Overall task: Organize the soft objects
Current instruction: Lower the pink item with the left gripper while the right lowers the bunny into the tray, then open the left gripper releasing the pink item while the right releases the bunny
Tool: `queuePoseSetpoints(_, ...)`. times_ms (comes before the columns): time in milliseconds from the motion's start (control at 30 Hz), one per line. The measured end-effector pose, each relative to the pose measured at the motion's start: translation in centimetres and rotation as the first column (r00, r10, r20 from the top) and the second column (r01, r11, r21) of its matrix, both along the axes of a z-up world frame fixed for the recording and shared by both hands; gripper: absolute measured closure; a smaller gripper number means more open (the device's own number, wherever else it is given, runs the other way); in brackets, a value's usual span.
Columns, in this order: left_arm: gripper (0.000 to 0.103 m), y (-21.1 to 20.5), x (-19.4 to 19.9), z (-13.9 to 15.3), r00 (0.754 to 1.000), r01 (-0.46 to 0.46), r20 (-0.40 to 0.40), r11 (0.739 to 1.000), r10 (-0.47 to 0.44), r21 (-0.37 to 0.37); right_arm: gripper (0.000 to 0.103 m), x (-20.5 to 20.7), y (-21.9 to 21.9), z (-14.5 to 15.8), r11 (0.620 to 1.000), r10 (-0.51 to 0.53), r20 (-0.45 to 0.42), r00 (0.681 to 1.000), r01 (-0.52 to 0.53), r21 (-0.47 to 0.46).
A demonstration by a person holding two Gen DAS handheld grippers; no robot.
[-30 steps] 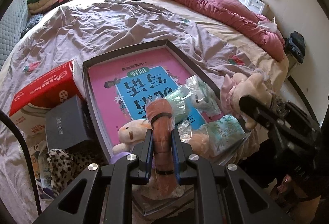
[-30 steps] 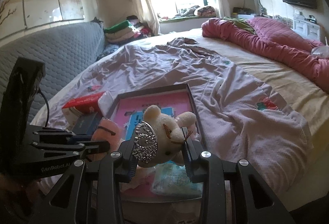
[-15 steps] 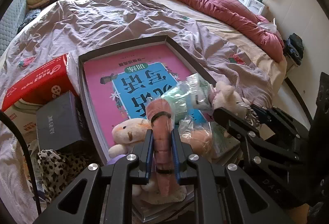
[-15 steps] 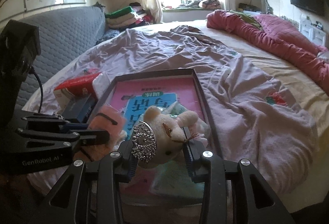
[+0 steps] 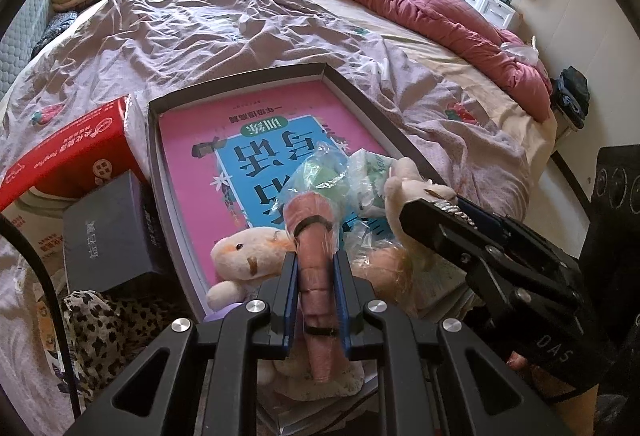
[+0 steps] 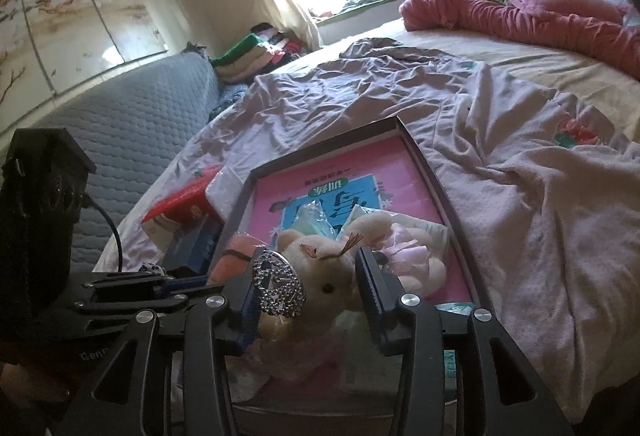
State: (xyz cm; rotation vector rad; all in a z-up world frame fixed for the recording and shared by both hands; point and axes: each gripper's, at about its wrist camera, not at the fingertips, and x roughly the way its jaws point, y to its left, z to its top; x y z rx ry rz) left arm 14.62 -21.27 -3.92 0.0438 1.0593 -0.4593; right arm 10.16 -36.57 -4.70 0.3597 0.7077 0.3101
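Note:
My left gripper point(image 5: 316, 268) is shut on a salmon-pink plush tube with black bands point(image 5: 314, 236), held over the near end of a dark shallow box point(image 5: 236, 86) lined with a pink and blue book. A cream plush rabbit point(image 5: 244, 256) and clear plastic packets point(image 5: 324, 172) lie in the box. My right gripper point(image 6: 310, 268) holds a cream plush bear with a rhinestone crown point(image 6: 320, 276) over the box point(image 6: 430, 172); the right pad seems a little off it. The right gripper also shows in the left wrist view point(image 5: 448, 224).
The box sits on a bed with a rumpled mauve sheet point(image 5: 200, 24). A red carton point(image 5: 76, 152), a dark small box point(image 5: 106, 228) and a leopard-print cloth point(image 5: 100, 324) lie left of it. A red quilt point(image 5: 420, 8) lies at the far right. A grey padded headboard point(image 6: 132, 124) is on the left.
My right gripper has come down and left with the bear, to the box's near right corner, and its jaws look slightly wider. My left gripper has kept its hold and barely moved.

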Motion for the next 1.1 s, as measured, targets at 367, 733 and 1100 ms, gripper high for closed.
queuePoseSetpoints(367, 0.086, -0.1, 0.0, -0.2, 1.0, 0.005, -0.006, 1.0, -0.005, -0.004, 0.047, 0.3, -0.3, -0.1, 0.998, -0.004, -0.02, 1.0, 0.005, 0.07)
queuePoseSetpoints(733, 0.085, 0.0, 0.0, -0.2, 1.0, 0.0, -0.012, 1.0, -0.001, -0.016, 0.042, 0.0, -1.0, 0.3, 0.995, -0.027, -0.01, 1.0, 0.028, 0.096)
queuePoseSetpoints(1100, 0.059, 0.2, -0.5, 1.1, 1.0, 0.008, 0.019, 0.999, -0.008, -0.044, 0.023, -1.0, -0.3, 2.3, 0.998, -0.015, 0.063, 0.998, 0.011, 0.068)
